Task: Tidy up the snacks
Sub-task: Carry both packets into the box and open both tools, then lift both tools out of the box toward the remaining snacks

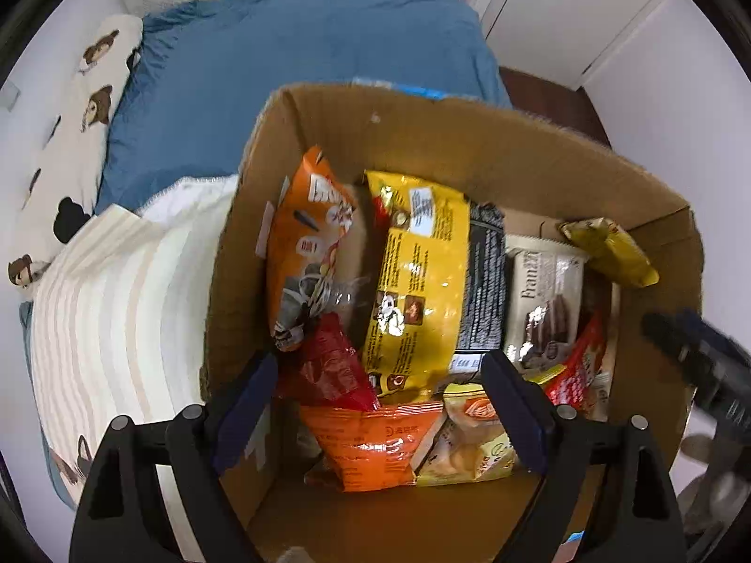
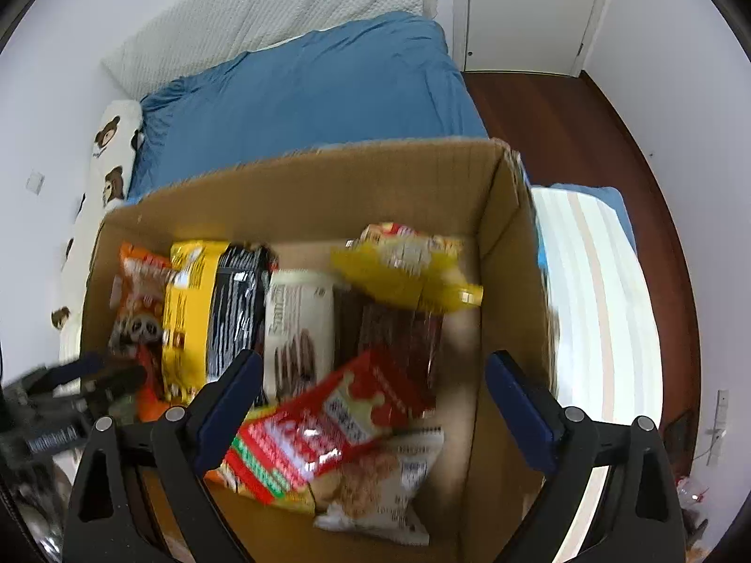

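Snack packets (image 1: 417, 281) stood side by side in cardboard box (image 1: 469, 140) on bed (image 1: 305, 70), apparently to keep rows tidy. Left gripper (image 1: 380, 370) and right gripper (image 2: 373, 370) poised over contents, jaws wide, holding nothing.

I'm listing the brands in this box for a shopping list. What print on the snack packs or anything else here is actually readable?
"Franzz...", cut off: on the cream biscuit pack in the cardboard box.
Orange bag, yellow bag, black pack, lower orange pouch: print too small or distorted.
Red pack and white pack in the right wrist view: blurred, unreadable.
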`<state>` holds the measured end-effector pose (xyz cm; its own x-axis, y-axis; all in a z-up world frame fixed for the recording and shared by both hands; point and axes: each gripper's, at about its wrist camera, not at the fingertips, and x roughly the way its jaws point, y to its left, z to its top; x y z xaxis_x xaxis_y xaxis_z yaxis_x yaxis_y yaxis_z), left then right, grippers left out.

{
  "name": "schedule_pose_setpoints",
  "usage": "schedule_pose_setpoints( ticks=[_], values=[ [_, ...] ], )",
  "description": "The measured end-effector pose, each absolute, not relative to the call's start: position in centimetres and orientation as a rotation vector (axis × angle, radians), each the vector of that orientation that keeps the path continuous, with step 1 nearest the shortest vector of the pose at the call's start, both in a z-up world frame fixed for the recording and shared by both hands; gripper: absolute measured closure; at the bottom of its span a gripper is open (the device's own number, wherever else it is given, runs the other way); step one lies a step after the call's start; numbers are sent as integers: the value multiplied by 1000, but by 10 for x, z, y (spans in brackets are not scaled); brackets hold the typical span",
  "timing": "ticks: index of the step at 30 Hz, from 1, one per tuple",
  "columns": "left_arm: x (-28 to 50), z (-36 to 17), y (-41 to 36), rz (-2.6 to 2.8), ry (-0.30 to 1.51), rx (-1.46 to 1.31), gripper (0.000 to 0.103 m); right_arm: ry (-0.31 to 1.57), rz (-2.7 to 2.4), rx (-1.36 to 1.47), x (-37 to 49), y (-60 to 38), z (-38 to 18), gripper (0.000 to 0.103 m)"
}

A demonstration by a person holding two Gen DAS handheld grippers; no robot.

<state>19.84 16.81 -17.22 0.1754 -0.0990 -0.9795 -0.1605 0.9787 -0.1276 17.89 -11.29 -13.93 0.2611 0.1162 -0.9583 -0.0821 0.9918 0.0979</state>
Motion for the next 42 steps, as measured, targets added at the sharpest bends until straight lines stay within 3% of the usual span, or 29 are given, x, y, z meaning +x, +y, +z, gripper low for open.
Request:
schedule_pose_setpoints(
  ticks=[12,25,42],
  values=[
    [154,-127,146,47,1282,-203,14,1266,153,29,117,-114,-122,5],
    [63,-61,130,79,1041,-141,14,1087,165,26,28,-117,-58,5],
    [-35,-4,114,95,902,-126,14,950,229,56,-77,-125,8,5]
  ],
)
